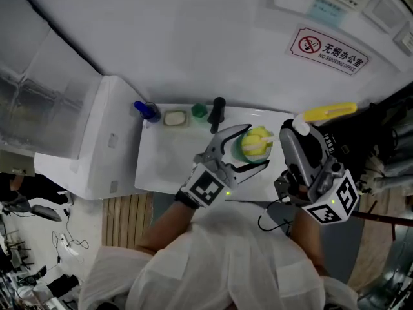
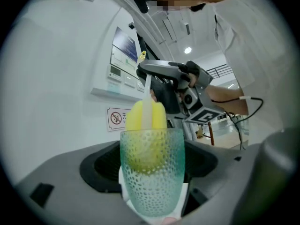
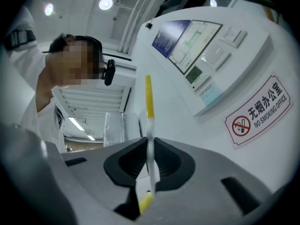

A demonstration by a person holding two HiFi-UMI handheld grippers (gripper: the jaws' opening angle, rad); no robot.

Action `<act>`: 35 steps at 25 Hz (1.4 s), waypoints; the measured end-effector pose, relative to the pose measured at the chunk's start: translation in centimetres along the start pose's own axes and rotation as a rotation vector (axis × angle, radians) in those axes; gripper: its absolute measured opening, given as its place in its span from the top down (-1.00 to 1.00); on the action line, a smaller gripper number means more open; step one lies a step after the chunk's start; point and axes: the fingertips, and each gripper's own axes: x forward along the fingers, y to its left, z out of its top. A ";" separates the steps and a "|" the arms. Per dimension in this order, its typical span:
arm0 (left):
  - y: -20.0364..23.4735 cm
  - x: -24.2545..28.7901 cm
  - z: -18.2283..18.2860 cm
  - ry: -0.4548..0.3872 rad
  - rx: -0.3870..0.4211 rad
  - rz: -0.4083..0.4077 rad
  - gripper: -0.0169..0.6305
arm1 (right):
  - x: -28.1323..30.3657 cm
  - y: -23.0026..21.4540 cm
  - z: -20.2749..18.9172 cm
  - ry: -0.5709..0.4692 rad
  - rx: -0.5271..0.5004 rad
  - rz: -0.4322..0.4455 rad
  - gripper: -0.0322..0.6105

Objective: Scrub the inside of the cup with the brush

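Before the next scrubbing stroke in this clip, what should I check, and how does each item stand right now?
1. Left gripper shut on the dotted green glass cup: ok.
2. Right gripper shut on the brush handle: ok.
3. Yellow sponge head entered the cup: ok, though its top stands above the rim.
4. Sponge reaching the cup's bottom: not ok; the lower part of the cup shows no sponge.
5. Water or soap in the cup: cannot tell.
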 end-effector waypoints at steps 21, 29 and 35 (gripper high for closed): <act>-1.6 9.0 -7.6 0.014 -0.108 -0.003 -0.20 | -4.5 -8.1 -8.7 0.193 -0.012 -0.116 0.77; -0.6 14.4 -15.1 0.059 -0.178 0.010 -0.20 | -5.0 -13.5 -15.3 0.315 -0.225 -0.132 0.78; 0.2 17.9 -21.3 0.115 -0.183 0.025 -0.20 | -5.8 -17.1 -21.7 0.441 -0.316 -0.142 0.77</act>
